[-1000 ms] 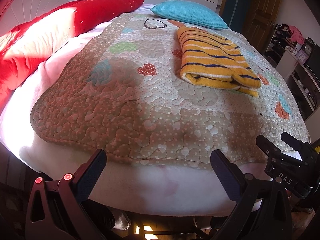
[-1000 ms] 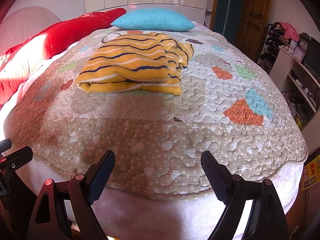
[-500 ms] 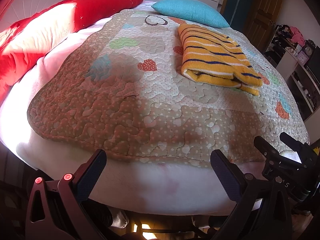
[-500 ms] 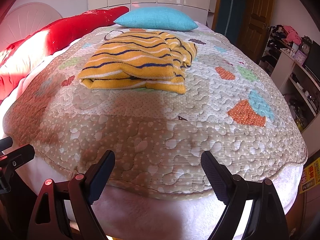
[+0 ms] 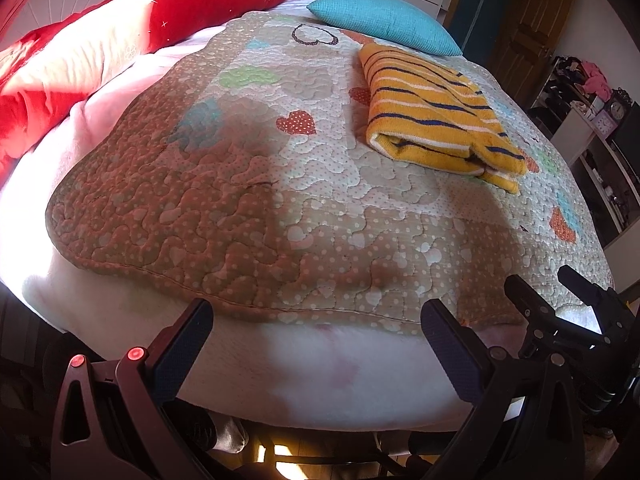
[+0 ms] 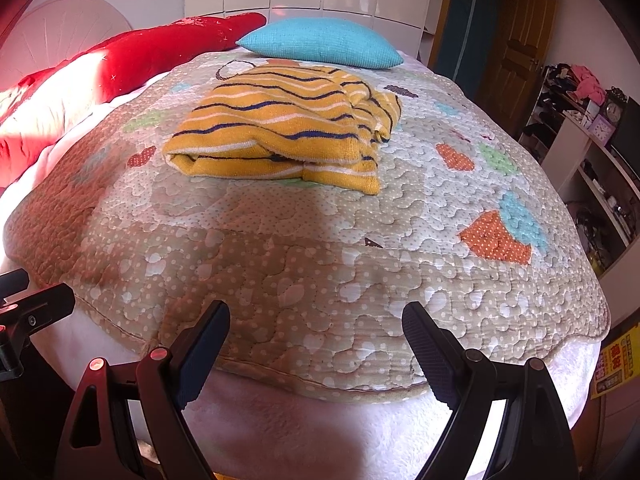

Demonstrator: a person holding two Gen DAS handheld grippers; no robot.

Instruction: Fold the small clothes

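On the bed, from left to right, lie a red pillow, a folded yellow striped sweater resting on the patchwork quilt, and a blue cushion just behind it. Near the quilt's front edge, the left gripper and right gripper both hang with jaws spread wide and empty, well apart from the sweater.

One folded yellow striped garment on bed. One quilted patchwork cover. One turquoise pillow. One long red cushion. Two sets of tongs: left tongs, right tongs. Two clocks on side shelf.
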